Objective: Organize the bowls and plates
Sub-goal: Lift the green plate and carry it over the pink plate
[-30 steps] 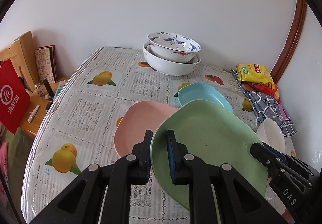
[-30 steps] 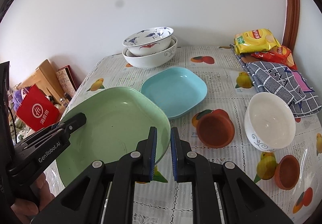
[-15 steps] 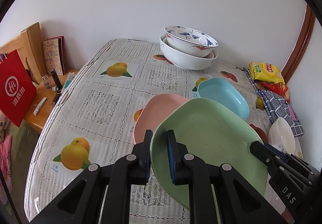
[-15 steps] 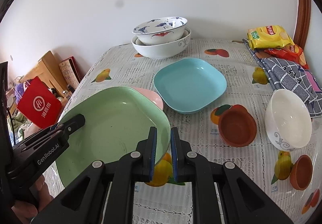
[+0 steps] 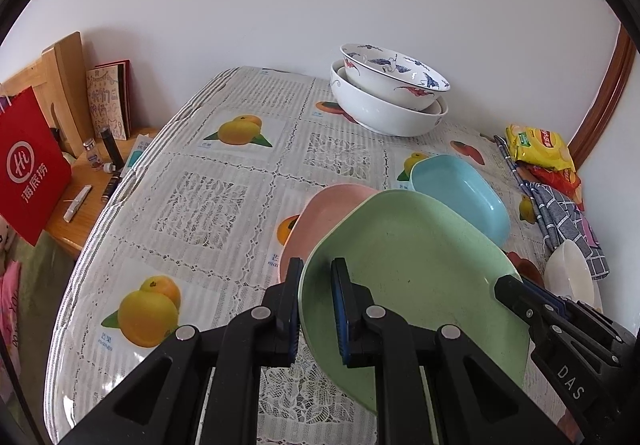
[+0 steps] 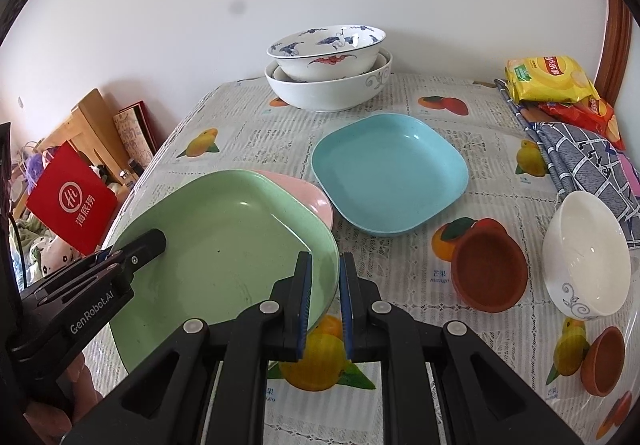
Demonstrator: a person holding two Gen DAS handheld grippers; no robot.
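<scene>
1. Holding the green plate (image 5: 412,265) between both claws, I have it tilted above the pink plate (image 5: 320,213), which lies on the table (image 5: 208,205) near the middle of the left wrist view.
2. My left claw (image 5: 316,309) is clamped on the plate's near-left rim, one pad outside and one inside the lip. My right claw (image 6: 324,297) is clamped on the opposite rim, low in the middle of the right wrist view.
3. The pink plate shows only as a sliver behind the green one in the right wrist view, so I judge that stacking green onto pink is the step in hand.
4. Risk one: each grip covers only a thin edge of a smooth plate. If either claw twists or the two drift apart, the rim could slip out and the plate would drop.
5. Risk two: the green plate hides most of the pink one. Lowering it off-centre would leave it rocking on the pink rim rather than nested.
6. Risk three: the blue plate (image 6: 390,173) sits just beside the pink one, right of centre. A far corner swinging wide could knock it.
7. The stacked bowls (image 6: 328,73) at upper centre, the white bowl (image 6: 586,257) and the brown saucer (image 6: 490,271) at right stand well apart.
</scene>
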